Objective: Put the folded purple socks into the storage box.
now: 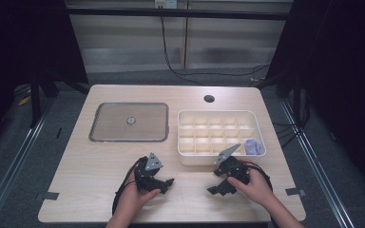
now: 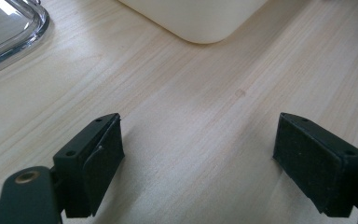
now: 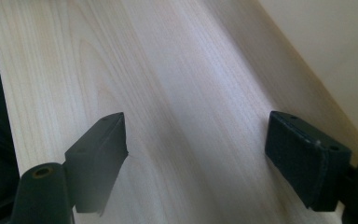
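Organiser [image 1: 186,140], white and gridded, sat on the table [image 1: 100,161] right of a glass tray [image 1: 104,135]; a purple item [image 1: 252,146] lay in its near right cell. Left gripper [image 1: 165,186] and right gripper [image 1: 217,186] rested just before it, jaws wide apart, holding nothing.

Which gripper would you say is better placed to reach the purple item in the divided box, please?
Probably the right gripper: it rests open on the table just in front of the box, on the side where the purple item sits in the near right compartment. The left gripper, also open, lies farther left.
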The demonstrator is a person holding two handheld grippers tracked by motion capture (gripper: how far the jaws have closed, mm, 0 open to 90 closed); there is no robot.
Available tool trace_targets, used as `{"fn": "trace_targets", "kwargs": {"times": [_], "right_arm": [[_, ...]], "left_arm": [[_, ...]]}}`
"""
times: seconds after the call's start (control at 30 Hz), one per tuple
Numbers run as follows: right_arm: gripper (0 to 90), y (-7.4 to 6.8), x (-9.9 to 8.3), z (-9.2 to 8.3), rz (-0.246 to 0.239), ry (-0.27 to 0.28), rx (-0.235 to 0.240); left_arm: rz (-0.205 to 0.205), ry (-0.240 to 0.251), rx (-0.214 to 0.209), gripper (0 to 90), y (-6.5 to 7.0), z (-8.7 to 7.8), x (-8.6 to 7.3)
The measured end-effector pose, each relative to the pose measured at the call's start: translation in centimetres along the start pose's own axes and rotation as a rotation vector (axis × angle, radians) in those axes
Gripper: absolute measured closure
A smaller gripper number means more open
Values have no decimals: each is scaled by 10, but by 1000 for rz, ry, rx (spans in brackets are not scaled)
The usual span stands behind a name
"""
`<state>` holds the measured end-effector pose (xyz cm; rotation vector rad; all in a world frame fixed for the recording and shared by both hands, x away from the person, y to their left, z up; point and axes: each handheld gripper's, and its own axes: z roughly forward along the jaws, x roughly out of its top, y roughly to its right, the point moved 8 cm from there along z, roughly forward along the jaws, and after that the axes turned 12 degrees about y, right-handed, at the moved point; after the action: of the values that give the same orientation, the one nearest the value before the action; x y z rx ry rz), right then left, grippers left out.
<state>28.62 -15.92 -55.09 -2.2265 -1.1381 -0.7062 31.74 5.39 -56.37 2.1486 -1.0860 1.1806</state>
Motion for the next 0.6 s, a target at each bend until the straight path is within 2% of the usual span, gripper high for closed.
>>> {"fn": "trace_targets", "kwargs": {"times": [0.27, 0.4, 0.6], "right_arm": [[187, -1, -2, 1, -24, 43, -12], [170, -1, -3, 3, -55, 88, -17], [169, -1, -5, 4, -74, 138, -25]], "left_arm": [[0, 0, -1, 153, 0, 0, 0], [0, 0, -1, 154, 0, 0, 0], [0, 0, -1, 154, 0, 0, 0]]}}
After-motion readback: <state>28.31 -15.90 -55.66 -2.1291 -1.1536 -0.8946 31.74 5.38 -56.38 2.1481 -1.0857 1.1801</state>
